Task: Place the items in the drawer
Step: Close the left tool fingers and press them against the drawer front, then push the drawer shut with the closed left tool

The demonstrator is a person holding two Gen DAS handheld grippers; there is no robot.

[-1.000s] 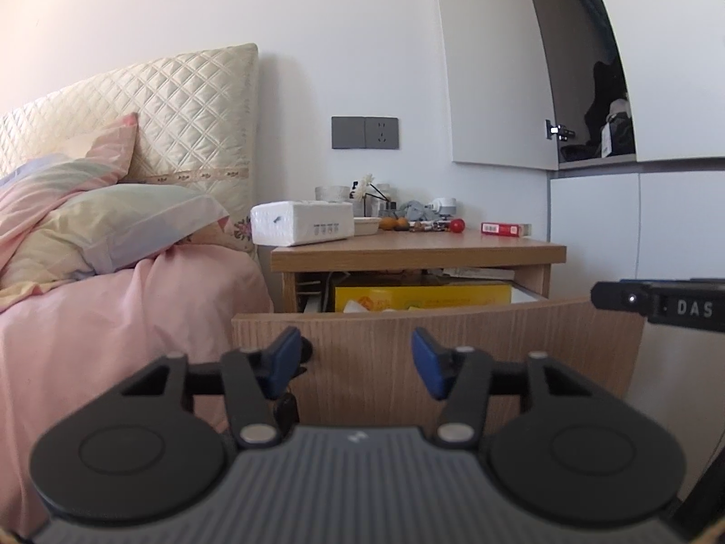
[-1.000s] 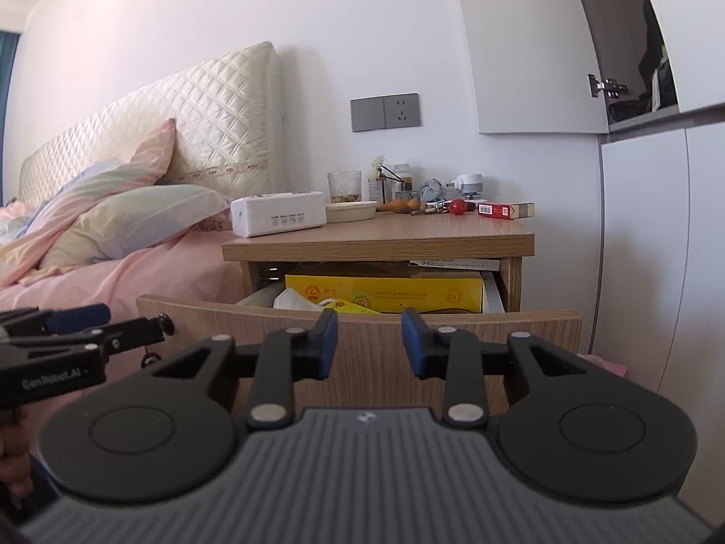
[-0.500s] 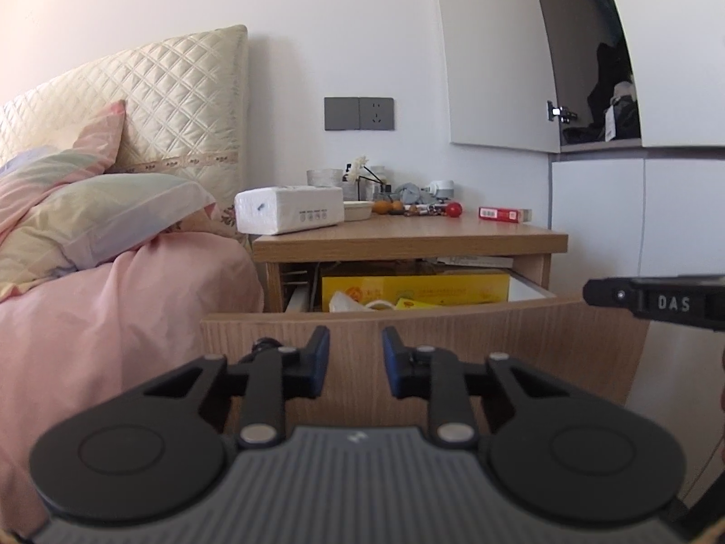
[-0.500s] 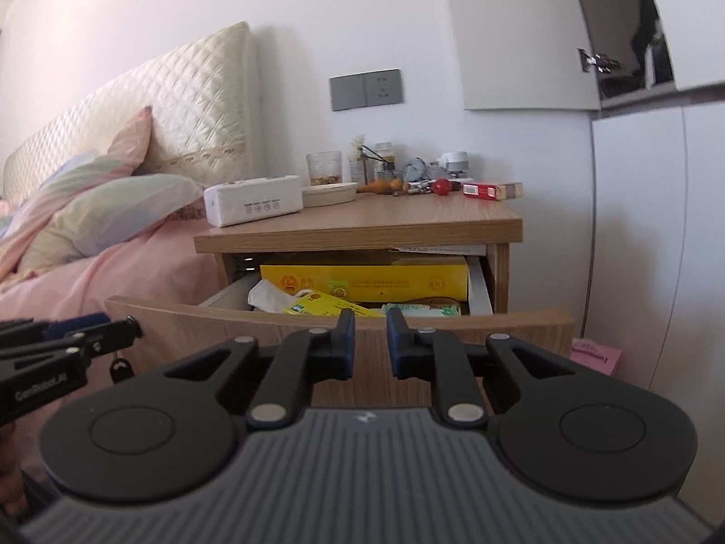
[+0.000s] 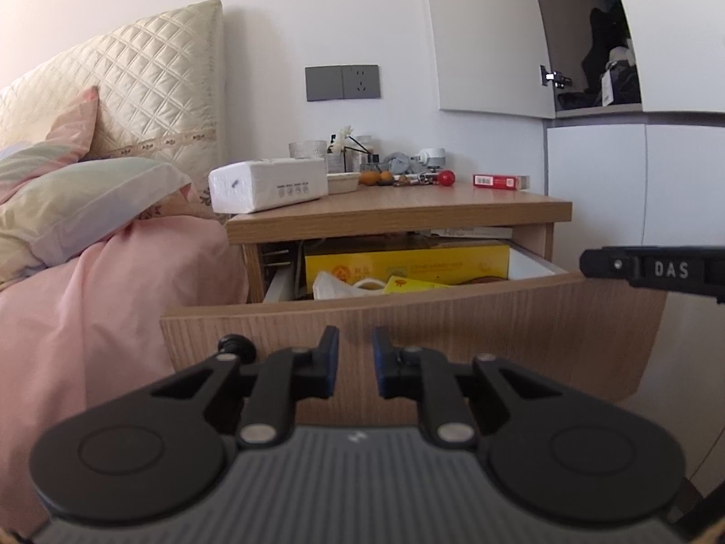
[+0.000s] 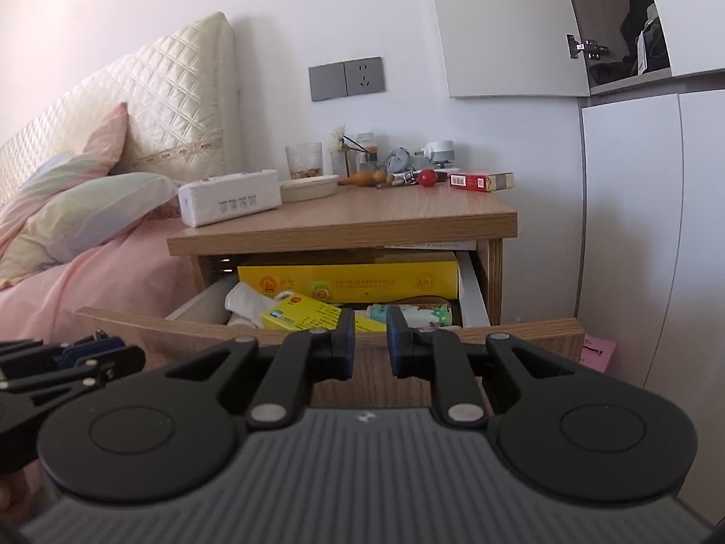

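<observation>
Drawer pulled out under the nightstand tabletop, already cluttered.
Left gripper and right gripper face its front; jaws narrowly parted, empty. Red box on tabletop.

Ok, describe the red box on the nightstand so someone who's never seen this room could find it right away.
Start at the wooden nightstand beside the bed, the one with its drawer pulled open. On its top, look to the back corner farthest from the bed. The red box lies flat there, a small pack beside a red ball, the only boxy red item.
</observation>
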